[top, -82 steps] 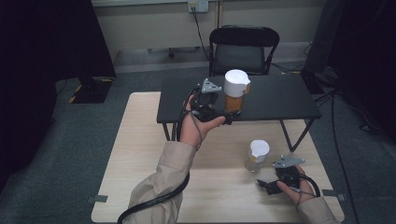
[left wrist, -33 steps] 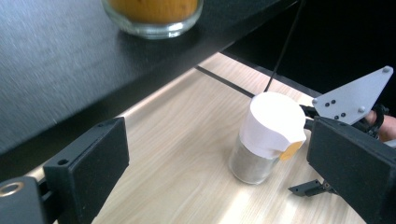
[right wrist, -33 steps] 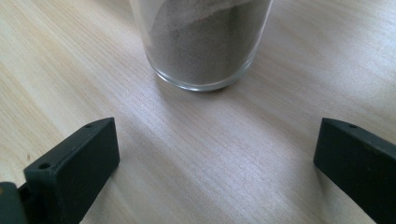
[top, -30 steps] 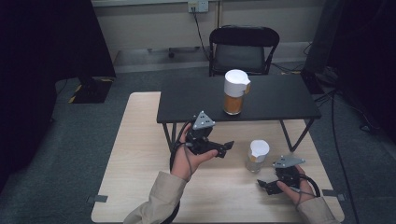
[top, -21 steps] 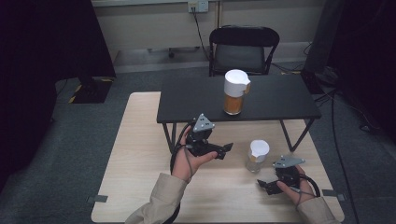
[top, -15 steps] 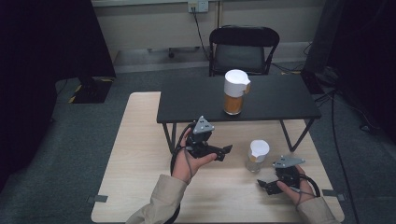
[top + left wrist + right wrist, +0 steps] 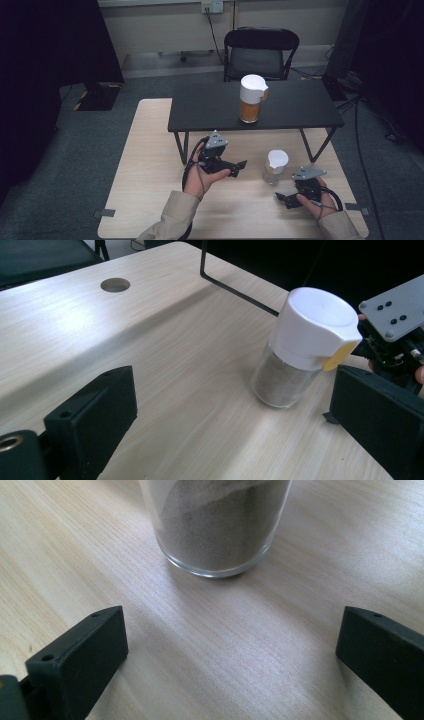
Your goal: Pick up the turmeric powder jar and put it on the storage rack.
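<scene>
Small glass jar (image 7: 275, 167) with a white cap stands upright on the light wood counter (image 7: 150, 165), between the two grippers, touched by neither. Left gripper (image 7: 239, 167) sits just to the jar's left in the high view, fingers (image 7: 92, 417) spread wide with nothing between them; in the left gripper view the jar (image 7: 305, 347) stands ahead and toward the right finger, clear of both. Right gripper (image 7: 283, 197) is low at the counter's near right, just in front of the jar, fingers (image 7: 80, 652) also wide apart and empty; in the right gripper view the jar's base (image 7: 217, 527) sits ahead, centred between the fingers but beyond their tips. That view cuts the jar off above its lower glass, so no cap there, only grey-brown powder. The left gripper view gives the whole jar, including a yellow tab on the cap's side, plus the right gripper's grey plate (image 7: 395, 307) behind it, partly cut by the frame edge. The high view adds a taller white-lidded jar (image 7: 251, 98) with orange contents on the black raised shelf (image 7: 300, 107), well apart from both grippers, and a black chair (image 7: 260, 52) behind. The yellow tab is too small to make out from above.
</scene>
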Available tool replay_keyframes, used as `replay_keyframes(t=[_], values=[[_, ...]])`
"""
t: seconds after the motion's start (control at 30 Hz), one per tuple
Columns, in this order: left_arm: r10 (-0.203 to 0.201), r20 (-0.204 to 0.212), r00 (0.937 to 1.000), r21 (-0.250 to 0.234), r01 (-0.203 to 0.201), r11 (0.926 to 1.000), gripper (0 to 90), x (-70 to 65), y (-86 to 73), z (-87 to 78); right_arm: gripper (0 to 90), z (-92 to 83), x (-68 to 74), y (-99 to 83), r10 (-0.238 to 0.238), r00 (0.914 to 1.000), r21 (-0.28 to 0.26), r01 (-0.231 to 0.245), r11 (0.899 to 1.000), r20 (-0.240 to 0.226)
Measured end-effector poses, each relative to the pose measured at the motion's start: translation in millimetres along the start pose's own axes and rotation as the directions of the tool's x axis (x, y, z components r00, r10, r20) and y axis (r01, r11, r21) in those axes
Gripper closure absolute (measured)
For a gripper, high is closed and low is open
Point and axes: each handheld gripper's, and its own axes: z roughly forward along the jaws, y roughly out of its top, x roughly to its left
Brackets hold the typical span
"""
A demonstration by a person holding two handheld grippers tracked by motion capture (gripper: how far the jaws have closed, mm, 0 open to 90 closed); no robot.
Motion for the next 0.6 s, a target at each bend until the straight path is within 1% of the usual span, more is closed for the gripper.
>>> replay_keyframes(t=[0.5,0.6], values=[[-0.013,-0.010,0.9999,0.013,0.013,0.9998,2.7,1.3,-13.1,0.9,0.0,0.0,0.0,0.0,0.000,1.0000,0.000,0.000,1.000,0.000],[-0.015,-0.010,0.9998,0.021,0.015,0.9997,2.1,2.2,-16.3,1.5,0.0,0.0,0.0,0.0,0.000,1.0000,0.000,0.000,1.000,0.000]])
